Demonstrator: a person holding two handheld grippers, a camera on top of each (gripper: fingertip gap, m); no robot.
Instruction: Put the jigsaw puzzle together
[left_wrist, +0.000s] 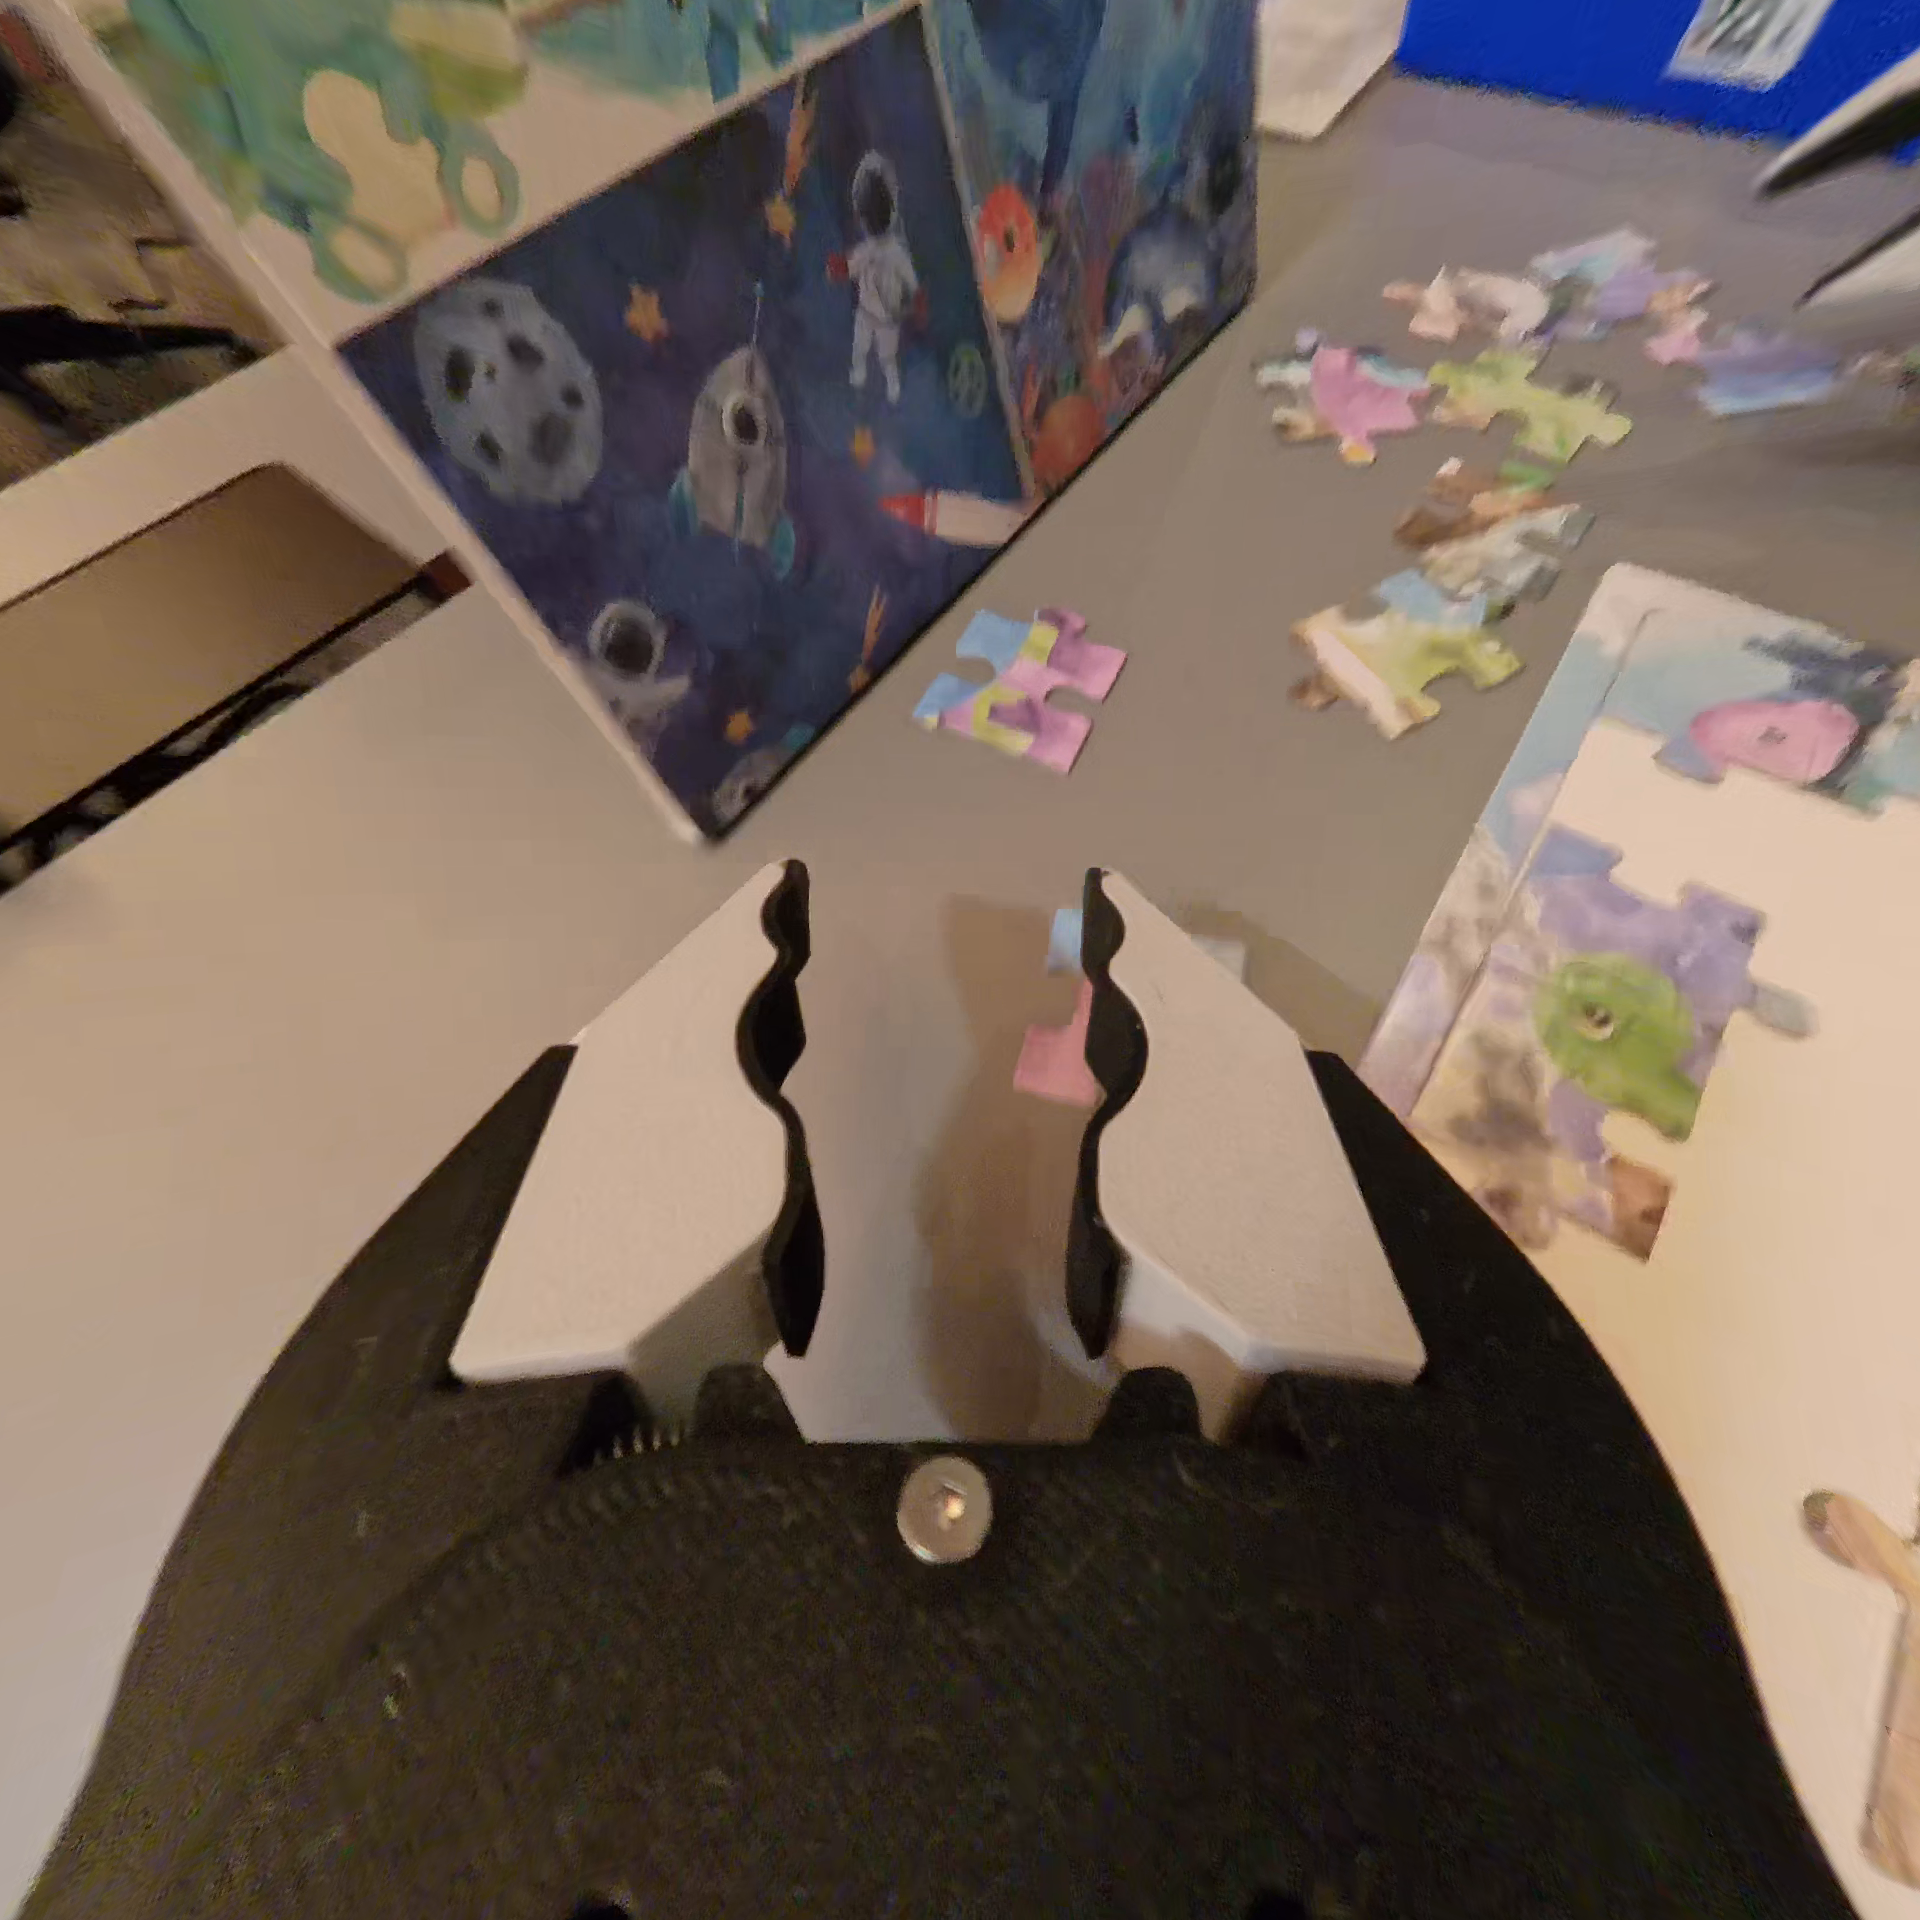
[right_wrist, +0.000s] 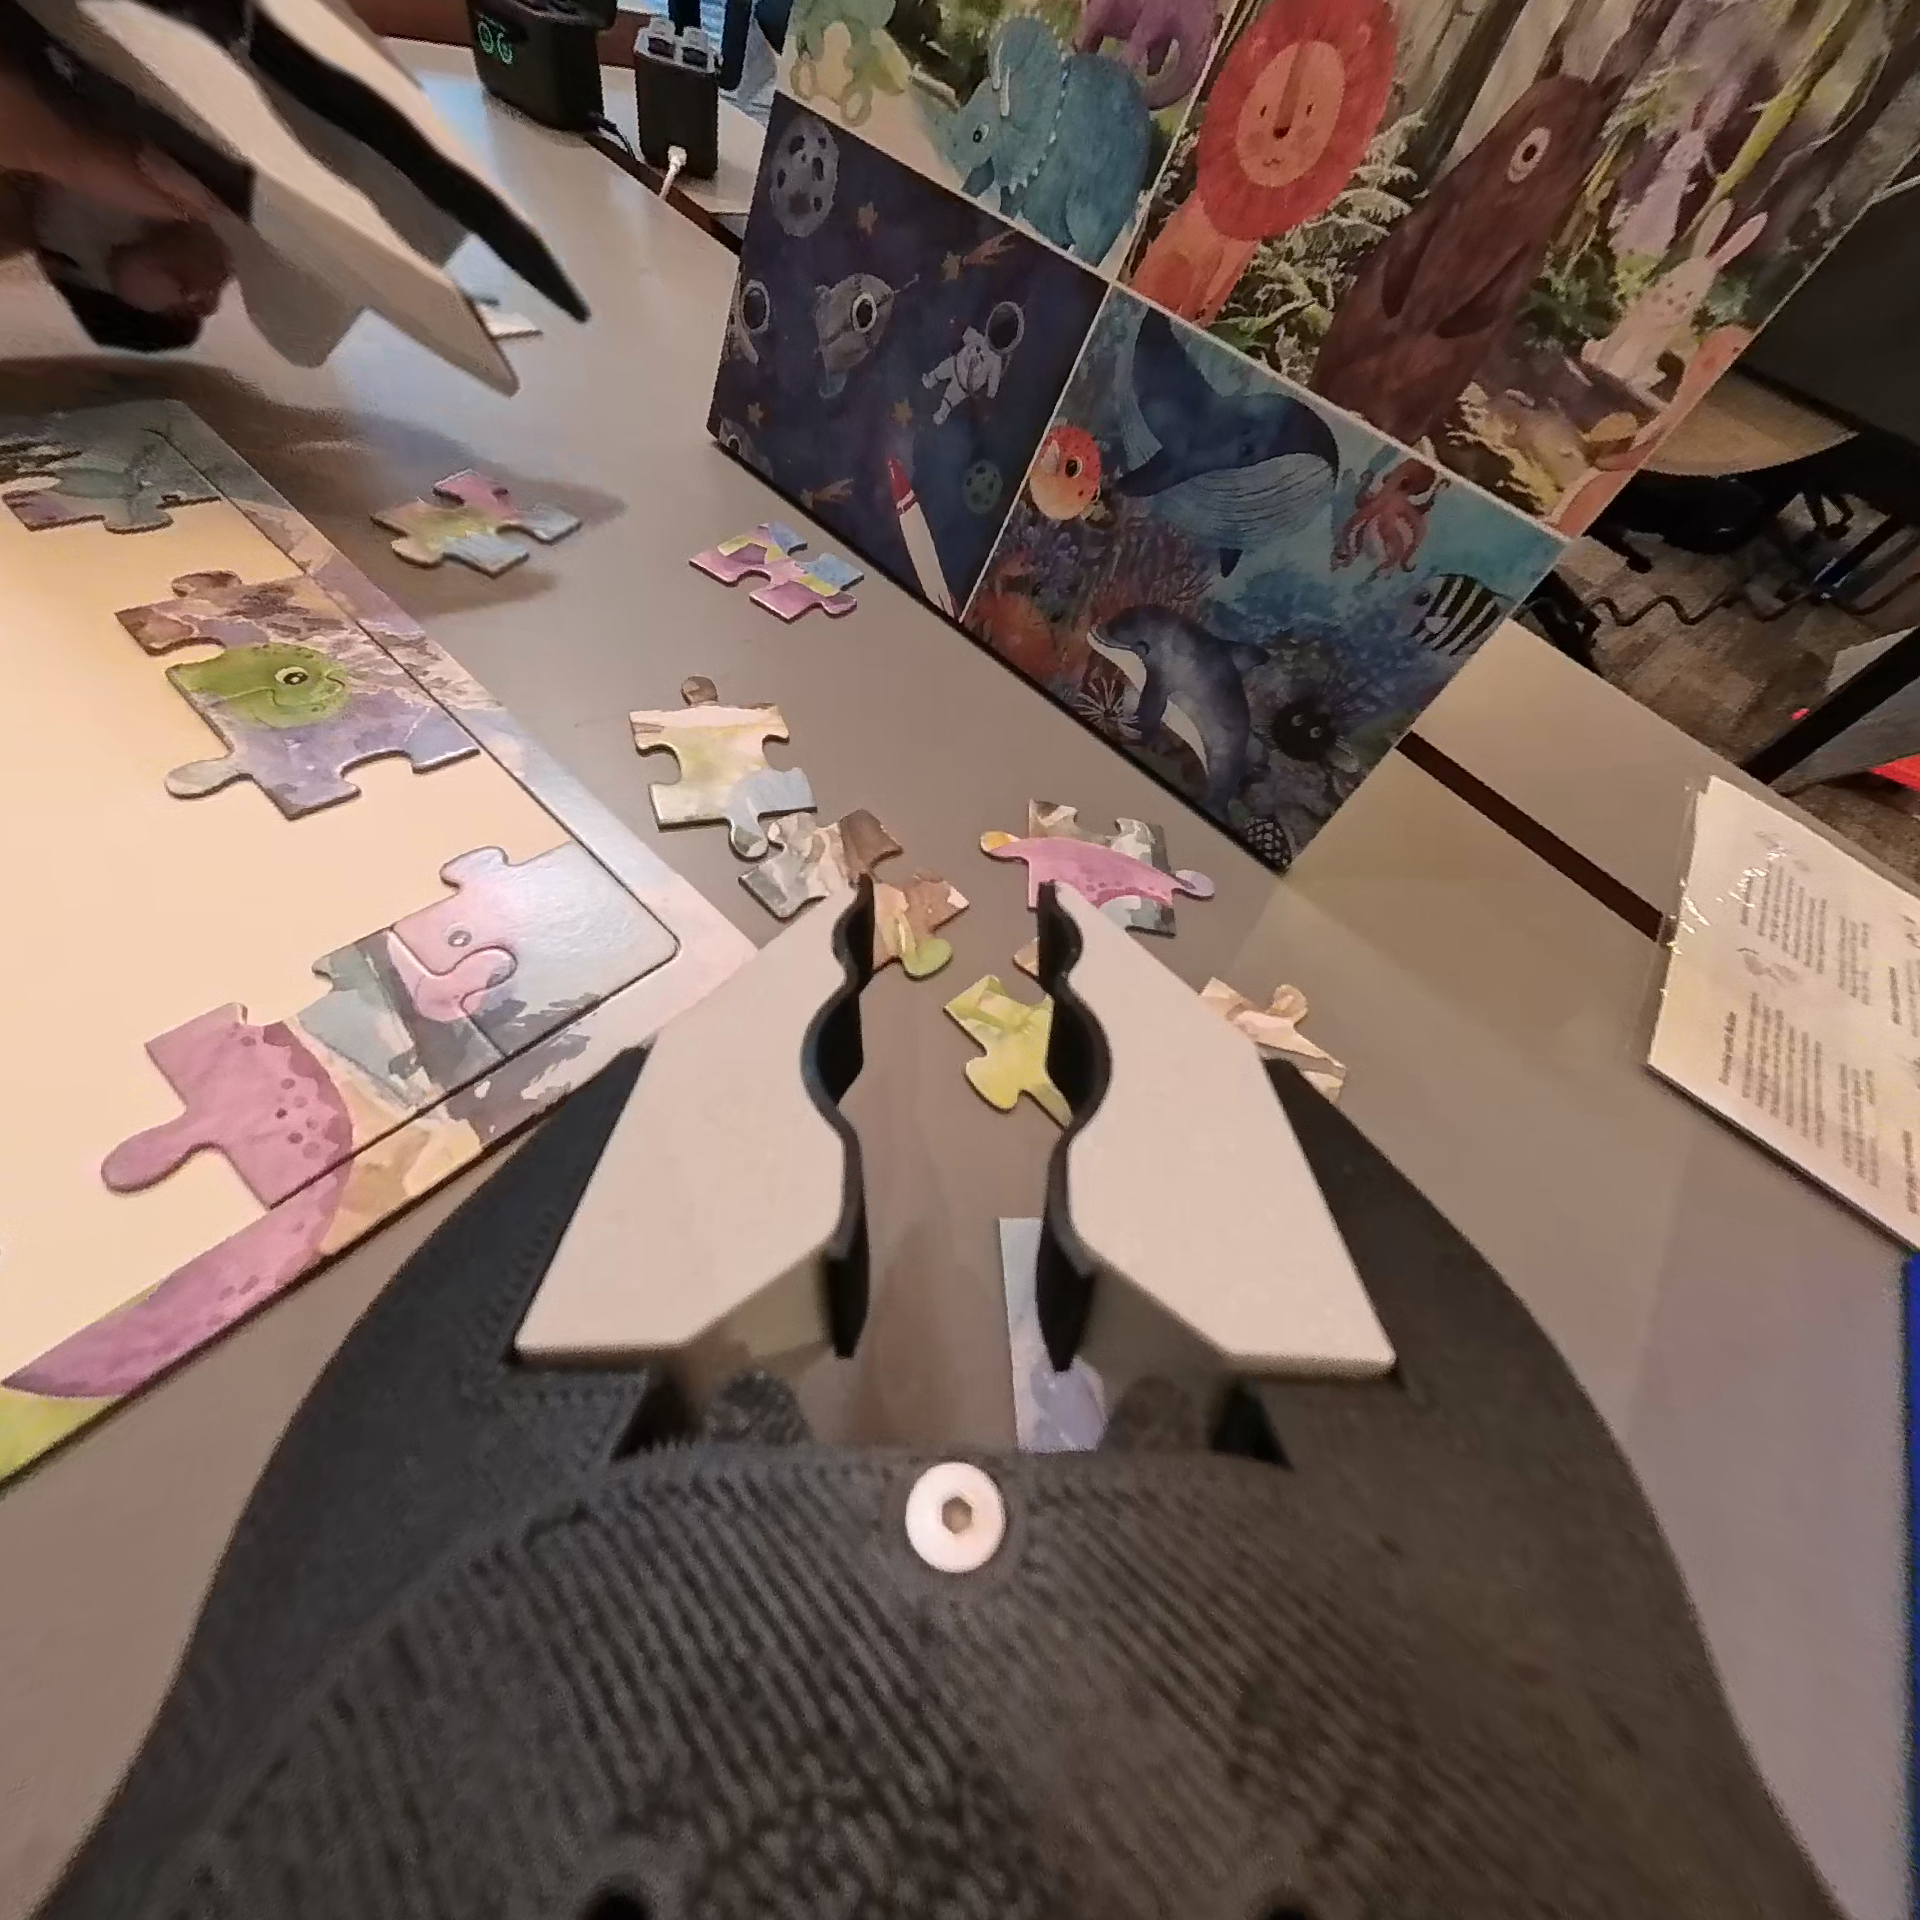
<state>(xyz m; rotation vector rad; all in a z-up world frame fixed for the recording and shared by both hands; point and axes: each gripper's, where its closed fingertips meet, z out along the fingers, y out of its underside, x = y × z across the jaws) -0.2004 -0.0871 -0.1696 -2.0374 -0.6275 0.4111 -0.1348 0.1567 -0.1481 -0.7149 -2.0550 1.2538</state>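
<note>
The puzzle tray (right_wrist: 156, 914) lies at the left of the table and holds a few placed pieces, among them a green dinosaur piece (right_wrist: 281, 686). The tray also shows in the left wrist view (left_wrist: 1714, 1299). My right gripper (right_wrist: 954, 899) is open and empty, just above loose pieces: a yellow-green one (right_wrist: 1003, 1039) and a pink dinosaur one (right_wrist: 1101, 873). My left gripper (left_wrist: 940, 894) is open and empty over bare table. A pink and blue piece (left_wrist: 1060, 1029) lies partly hidden behind its right finger. Its fingers (right_wrist: 416, 281) show blurred at the right wrist view's top left.
A tall illustrated puzzle box (right_wrist: 1143, 468) stands behind the pieces and also shows in the left wrist view (left_wrist: 727, 436). Several loose pieces (left_wrist: 1434, 405) lie between box and tray. A printed sheet in plastic (right_wrist: 1808, 1018) lies at right. Black devices (right_wrist: 540, 62) stand at the back. Tip to tip, the grippers are about 25 cm apart.
</note>
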